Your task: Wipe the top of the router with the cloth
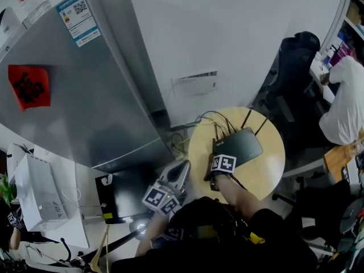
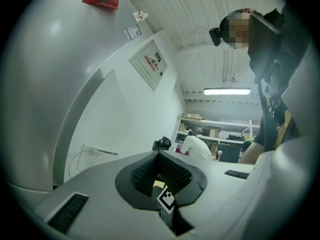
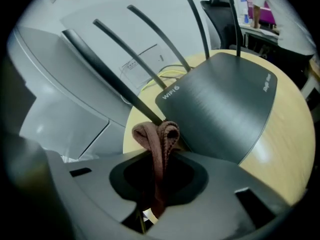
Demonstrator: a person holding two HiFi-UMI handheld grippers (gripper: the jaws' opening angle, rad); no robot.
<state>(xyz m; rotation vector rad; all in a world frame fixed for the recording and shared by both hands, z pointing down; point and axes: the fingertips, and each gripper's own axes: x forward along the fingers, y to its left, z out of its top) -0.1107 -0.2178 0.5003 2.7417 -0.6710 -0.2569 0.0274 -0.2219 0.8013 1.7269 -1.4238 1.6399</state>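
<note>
A small round wooden table [image 1: 267, 172] stands beside a tall grey refrigerator [image 1: 85, 95] against a white wall. The black router [image 1: 239, 144] lies near the table's middle, with its antennas [image 3: 135, 29] pointing towards the wall and its cables [image 1: 207, 118] trailing off the far edge. Your right gripper [image 3: 155, 204] sits at the router's near left corner. Its jaws are clenched on a bunched brown cloth [image 3: 157, 139] that pokes up between them, just beside the base of one antenna. Your left gripper [image 1: 181, 168] hangs off the table's left edge, in front of the refrigerator, with its jaws pressed together on nothing. Past the table's right edge are a black office chair [image 1: 290, 67] and a person in white [image 1: 344, 101] at a desk
</note>
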